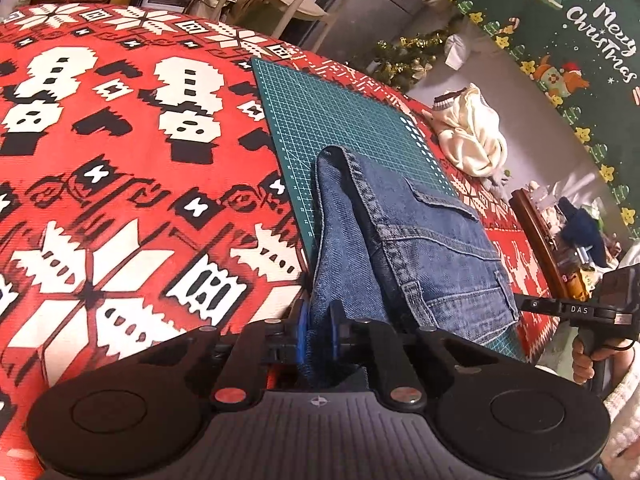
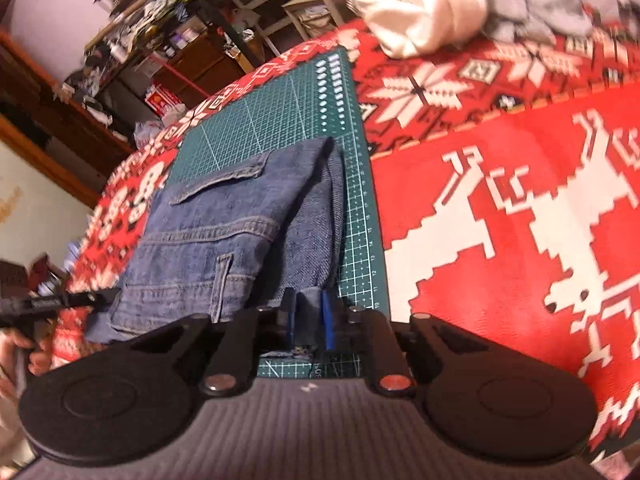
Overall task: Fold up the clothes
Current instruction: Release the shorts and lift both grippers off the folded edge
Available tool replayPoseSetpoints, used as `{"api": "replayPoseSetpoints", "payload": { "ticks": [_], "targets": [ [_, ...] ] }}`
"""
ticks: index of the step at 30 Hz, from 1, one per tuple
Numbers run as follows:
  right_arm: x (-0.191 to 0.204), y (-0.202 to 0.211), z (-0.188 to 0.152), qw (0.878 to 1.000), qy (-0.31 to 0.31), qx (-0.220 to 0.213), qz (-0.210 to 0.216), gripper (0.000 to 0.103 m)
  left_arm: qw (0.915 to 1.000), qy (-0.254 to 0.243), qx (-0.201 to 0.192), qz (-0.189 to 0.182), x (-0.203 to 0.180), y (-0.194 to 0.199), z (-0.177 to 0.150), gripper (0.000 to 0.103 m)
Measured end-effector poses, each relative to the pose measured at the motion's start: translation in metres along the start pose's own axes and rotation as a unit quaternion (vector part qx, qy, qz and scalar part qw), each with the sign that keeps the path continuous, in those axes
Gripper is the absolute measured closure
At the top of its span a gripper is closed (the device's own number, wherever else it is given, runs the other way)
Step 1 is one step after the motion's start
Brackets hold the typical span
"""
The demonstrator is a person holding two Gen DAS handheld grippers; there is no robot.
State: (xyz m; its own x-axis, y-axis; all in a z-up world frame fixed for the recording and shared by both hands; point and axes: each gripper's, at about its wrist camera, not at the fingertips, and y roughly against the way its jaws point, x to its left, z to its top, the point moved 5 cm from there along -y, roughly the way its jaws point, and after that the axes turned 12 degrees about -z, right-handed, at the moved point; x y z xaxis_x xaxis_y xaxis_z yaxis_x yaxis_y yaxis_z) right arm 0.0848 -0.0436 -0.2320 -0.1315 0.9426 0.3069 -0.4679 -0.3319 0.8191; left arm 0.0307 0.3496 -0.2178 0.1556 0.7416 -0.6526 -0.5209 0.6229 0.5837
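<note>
**Denim pinched at both near corners, a fold under way**

Blue denim jeans [image 1: 420,240] lie folded on a green cutting mat [image 1: 340,120], their near end at the mat's near edge and a pocket flap and belt loop facing up. The far end stops short of the mat's far edge, leaving bare grid beyond it. One long side of the jeans runs close along the mat's ruled edge.

At the near end, each gripper has denim between its blue pads. The left gripper [image 1: 320,320] stands narrow, its jaws nipping a thick bunch of cloth at one near corner. The right gripper [image 2: 310,320] is likewise nearly closed on the hem at the other near corner; that view is blurred, so how firmly the cloth is caught is hard to judge. Holding both corners at once probably keeps the edge straight, so the layers travel together and do not skew.

Each wrist view shows the other tool out at the side, with a hand [image 1: 584,360] round its handle.

Under the mat a red tablecloth [image 1: 120,200], patterned with white snowflakes, snowmen and reindeer, covers the table. Near the table's far edge a cream garment [image 1: 472,136] sits in a heap, well apart from the jeans and likely waiting its turn. Beyond the table hangs a green Christmas banner [image 1: 580,40].
</note>
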Motion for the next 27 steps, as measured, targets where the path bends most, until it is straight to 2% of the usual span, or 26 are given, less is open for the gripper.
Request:
{"api": "replayPoseSetpoints", "payload": {
  "ticks": [3, 9, 13, 18, 21, 24, 27],
  "targets": [
    [0.000, 0.008, -0.006, 1.000, -0.004, 0.002, 0.003, 0.094, 0.9999, -0.009, 0.006, 0.006, -0.009, 0.008, -0.007, 0.092],
    [-0.011, 0.038, -0.037, 1.000, -0.006, 0.018, 0.003, 0.103, 0.9999, 0.011, 0.010, -0.002, -0.020, 0.030, -0.046, 0.092],
    [-0.022, 0.055, -0.054, 1.000, -0.016, 0.011, 0.007, 0.103, 0.9997, 0.022, -0.011, 0.003, -0.018, 0.041, -0.061, 0.086],
    [-0.006, 0.072, -0.038, 0.999, 0.005, -0.051, 0.012, 0.102, 0.9971, 0.028, -0.067, 0.025, -0.016, 0.058, -0.042, 0.085],
    [0.016, 0.068, -0.020, 0.997, 0.010, -0.077, 0.028, 0.101, 0.9955, 0.011, -0.094, 0.010, -0.034, 0.058, -0.024, 0.085],
    [0.045, 0.053, -0.003, 0.995, 0.029, -0.092, 0.032, 0.101, 0.9953, -0.014, -0.095, -0.009, -0.059, 0.038, -0.011, 0.085],
    [0.061, 0.029, 0.005, 0.995, 0.049, -0.089, 0.012, 0.101, 0.9959, -0.021, -0.083, -0.030, -0.071, 0.007, -0.004, 0.085]
  ]
}}
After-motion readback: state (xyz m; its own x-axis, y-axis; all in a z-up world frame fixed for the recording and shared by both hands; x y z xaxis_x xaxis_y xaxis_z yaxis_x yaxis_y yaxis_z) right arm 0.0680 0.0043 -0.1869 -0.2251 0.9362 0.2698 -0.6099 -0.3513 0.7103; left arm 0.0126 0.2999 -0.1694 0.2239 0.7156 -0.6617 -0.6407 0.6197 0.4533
